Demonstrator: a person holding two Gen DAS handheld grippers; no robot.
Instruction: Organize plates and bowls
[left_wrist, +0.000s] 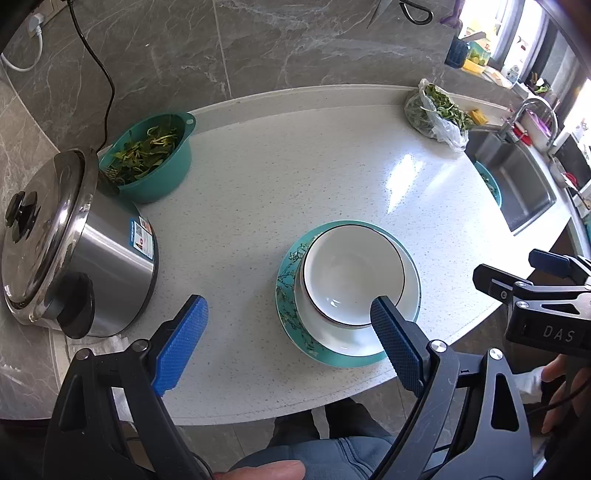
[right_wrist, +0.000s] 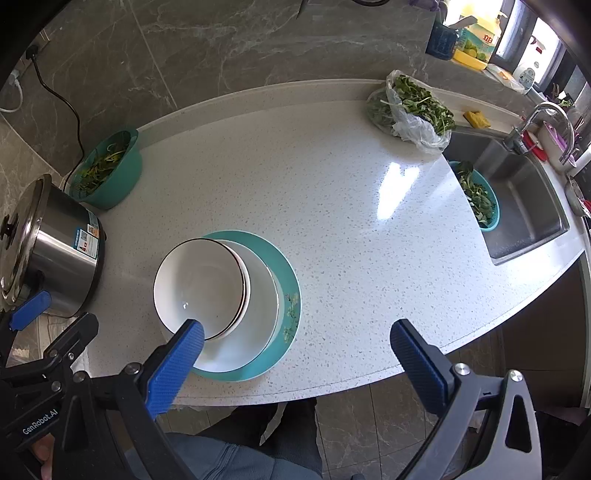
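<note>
- The left hand-held gripper (left_wrist: 290, 319) hangs above the desk (left_wrist: 295, 177) with its blue fingers (left_wrist: 181, 347) spread wide and nothing between them; it is released. Its right finger shows in front of the near rim of the stacked dishes, but whether it touches them cannot be told.
- The right hand-held gripper (right_wrist: 295, 345) is likewise released, fingers (right_wrist: 417, 363) wide apart over bare desk (right_wrist: 332, 206), gripping nothing. Its left finger overlaps the near edge of the stack in this view.
- Between the two grippers, near the front edge of the desk, stands the stack: a white bowl (left_wrist: 351, 273) with a dark rim line on top, a white plate (left_wrist: 340, 338) beneath it, and a teal plate (left_wrist: 291, 280) with a branch pattern at the bottom.
- The bowl sits off-centre on the plates, toward the pot's side.
- To the left stands a steel pot (left_wrist: 107, 258) with its lid (left_wrist: 44, 221) on, a label on its side.
- Behind the pot, a teal basin (left_wrist: 155, 162) holds green leaves.
- At the far right of the desk lies a plastic bag of greens (right_wrist: 413, 107).
- Beside it, a sink (right_wrist: 524, 206) holds a teal strainer (right_wrist: 480, 203) of greens.
- A person's legs show below the desk edge.
</note>
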